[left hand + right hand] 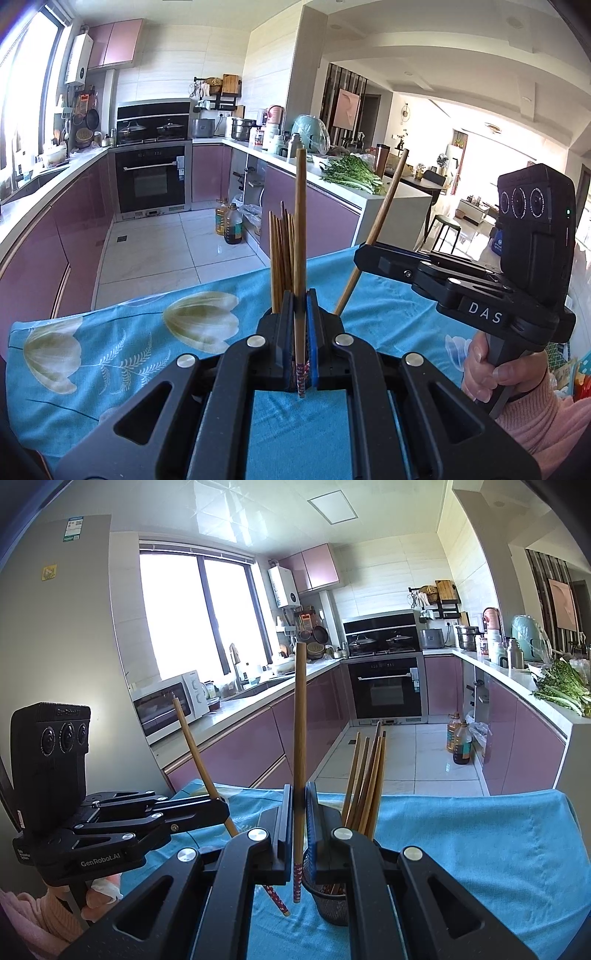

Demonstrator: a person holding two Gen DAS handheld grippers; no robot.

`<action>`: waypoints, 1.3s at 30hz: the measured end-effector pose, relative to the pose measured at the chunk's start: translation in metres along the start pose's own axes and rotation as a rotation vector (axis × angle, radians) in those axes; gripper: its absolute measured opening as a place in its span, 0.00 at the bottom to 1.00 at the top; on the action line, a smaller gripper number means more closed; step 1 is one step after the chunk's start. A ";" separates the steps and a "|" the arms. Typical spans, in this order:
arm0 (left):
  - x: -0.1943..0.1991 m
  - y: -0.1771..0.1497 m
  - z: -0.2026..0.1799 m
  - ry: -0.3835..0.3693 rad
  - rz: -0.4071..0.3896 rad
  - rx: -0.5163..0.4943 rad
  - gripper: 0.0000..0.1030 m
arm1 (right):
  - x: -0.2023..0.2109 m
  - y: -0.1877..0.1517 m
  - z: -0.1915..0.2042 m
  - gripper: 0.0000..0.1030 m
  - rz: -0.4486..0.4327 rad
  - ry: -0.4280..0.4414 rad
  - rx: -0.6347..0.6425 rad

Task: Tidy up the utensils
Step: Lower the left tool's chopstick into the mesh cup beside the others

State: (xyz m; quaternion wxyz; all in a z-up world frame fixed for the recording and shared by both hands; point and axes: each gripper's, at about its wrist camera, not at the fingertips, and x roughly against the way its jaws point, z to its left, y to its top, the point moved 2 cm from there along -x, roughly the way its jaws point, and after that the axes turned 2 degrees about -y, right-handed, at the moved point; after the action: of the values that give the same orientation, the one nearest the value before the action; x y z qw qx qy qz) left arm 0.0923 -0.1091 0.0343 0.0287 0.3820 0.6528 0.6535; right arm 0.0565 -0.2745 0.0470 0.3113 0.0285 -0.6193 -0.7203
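My left gripper (300, 314) is shut on a wooden chopstick (300, 229) held upright, its patterned end down. My right gripper (299, 805) is shut on another wooden chopstick (299, 738), also upright. Each gripper shows in the other's view, the right gripper (364, 251) with its chopstick (384, 210) tilted, the left gripper (221, 808) with its chopstick (195, 749) tilted. A black mesh holder (325, 897) stands on the blue flowered cloth (110, 350), with several wooden chopsticks (364, 779) upright in it. These chopsticks (280, 258) rise just behind my left fingers.
The cloth-covered table (480, 849) ends at a far edge facing the kitchen floor. Purple cabinets, an oven (151, 177) and a counter with greens (351, 173) lie beyond. Oil bottles (229, 221) stand on the floor.
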 end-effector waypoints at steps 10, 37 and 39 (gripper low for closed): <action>0.003 0.004 -0.004 -0.002 -0.023 -0.011 0.07 | -0.001 0.005 -0.002 0.05 -0.011 0.000 0.001; 0.005 0.017 -0.009 0.004 -0.054 -0.028 0.07 | 0.003 0.017 0.001 0.05 -0.035 -0.018 0.015; 0.005 0.018 -0.009 0.005 -0.057 -0.028 0.07 | 0.003 0.015 0.002 0.05 -0.037 -0.019 0.012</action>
State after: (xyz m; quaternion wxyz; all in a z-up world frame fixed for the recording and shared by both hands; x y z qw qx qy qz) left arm 0.0923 -0.1166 0.0535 0.0510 0.3614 0.6543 0.6623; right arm 0.0596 -0.2753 0.0625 0.2919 0.0350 -0.6259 -0.7224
